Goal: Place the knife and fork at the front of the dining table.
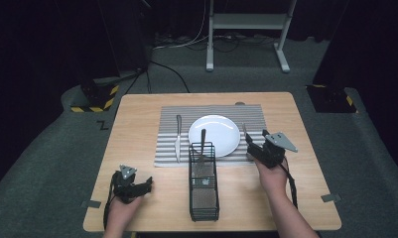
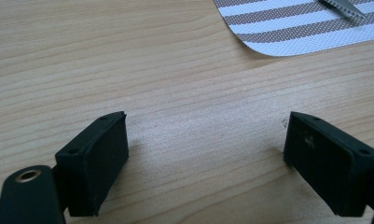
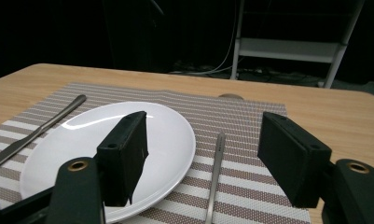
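right gripper (image 1: 250, 142) at the right edge of the striped mat (image 1: 169, 148), over the table (image 1: 137, 124). jaws stand apart with nothing between the pads. in the right gripper view (image 3: 201, 154) a slim utensil handle (image 3: 216, 172) lies flat on the mat between and below the jaws, just right of the white plate (image 3: 82, 140); its far end type too small to tell. in the high view the same handle (image 1: 244, 131) lies just beside the plate (image 1: 221, 130), right side, pads clear of it.

knife (image 1: 177, 139) lies on the mat left of the plate, blade toward the person; seen also at the left in the right gripper view (image 3: 33, 135).

wire basket (image 1: 204, 186) stands in front of the plate, long axis toward the person, one utensil (image 1: 203, 144) leaning out of its far end over the plate rim.

left gripper (image 1: 146, 184) rests low at the near left of the table, well apart from mat and basket. left gripper view (image 2: 205, 149): jaws wide, bare wood between them, mat corner (image 2: 296, 28) ahead to the right.
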### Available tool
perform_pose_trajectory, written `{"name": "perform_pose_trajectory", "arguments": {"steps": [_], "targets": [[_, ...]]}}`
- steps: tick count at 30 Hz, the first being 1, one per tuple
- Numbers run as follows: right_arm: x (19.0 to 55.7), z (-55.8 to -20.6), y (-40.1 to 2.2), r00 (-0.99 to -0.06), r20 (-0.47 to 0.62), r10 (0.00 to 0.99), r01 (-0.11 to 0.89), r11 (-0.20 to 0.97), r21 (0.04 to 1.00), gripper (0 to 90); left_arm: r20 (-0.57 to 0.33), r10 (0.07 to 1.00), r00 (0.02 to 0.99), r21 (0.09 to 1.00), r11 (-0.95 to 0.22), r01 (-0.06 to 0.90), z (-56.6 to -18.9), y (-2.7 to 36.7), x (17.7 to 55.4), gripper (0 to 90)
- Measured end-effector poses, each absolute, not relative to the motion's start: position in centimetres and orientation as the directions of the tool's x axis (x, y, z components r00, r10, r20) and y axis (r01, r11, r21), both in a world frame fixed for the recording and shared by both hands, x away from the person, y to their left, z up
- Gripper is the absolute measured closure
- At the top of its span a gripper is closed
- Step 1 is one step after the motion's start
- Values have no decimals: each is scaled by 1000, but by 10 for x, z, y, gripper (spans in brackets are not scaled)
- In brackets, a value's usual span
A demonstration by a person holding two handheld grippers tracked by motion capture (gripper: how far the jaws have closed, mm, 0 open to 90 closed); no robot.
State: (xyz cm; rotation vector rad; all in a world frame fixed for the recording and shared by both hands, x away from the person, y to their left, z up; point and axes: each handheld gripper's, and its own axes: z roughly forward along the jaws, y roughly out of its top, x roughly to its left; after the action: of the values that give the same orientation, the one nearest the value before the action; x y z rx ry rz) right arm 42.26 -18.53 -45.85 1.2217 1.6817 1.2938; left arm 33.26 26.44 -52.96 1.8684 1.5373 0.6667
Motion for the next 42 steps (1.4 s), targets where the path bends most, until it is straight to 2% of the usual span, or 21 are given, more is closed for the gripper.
{"name": "perform_pose_trajectory", "arguments": {"steps": [7,15,17,18,30,38,42], "targets": [[399,-448,-181,-318,13,948,227,62,972,245,-5,981,195,734,-129,667,-530,264,333,137],[377,-437,-174,-354,2,935,169,62,984,259,-5,981,195,734,-129,667,-530,264,333,137],[373,-435,-173,-376,17,927,168,50,985,354,-5,981,195,734,-129,667,-530,264,333,137],[371,-434,-172,-393,29,919,168,41,985,370,-5,981,195,734,-129,667,-530,264,333,137],[369,-419,-128,-509,64,858,170,27,985,386,-5,981,195,734,-129,667,-530,264,333,137],[373,-411,-92,-585,49,810,168,61,984,309,-4,979,202,734,-134,666,-530,264,333,134],[375,-406,-77,-617,48,786,145,53,988,346,-5,979,202,734,-134,666,-530,264,333,134]]}}
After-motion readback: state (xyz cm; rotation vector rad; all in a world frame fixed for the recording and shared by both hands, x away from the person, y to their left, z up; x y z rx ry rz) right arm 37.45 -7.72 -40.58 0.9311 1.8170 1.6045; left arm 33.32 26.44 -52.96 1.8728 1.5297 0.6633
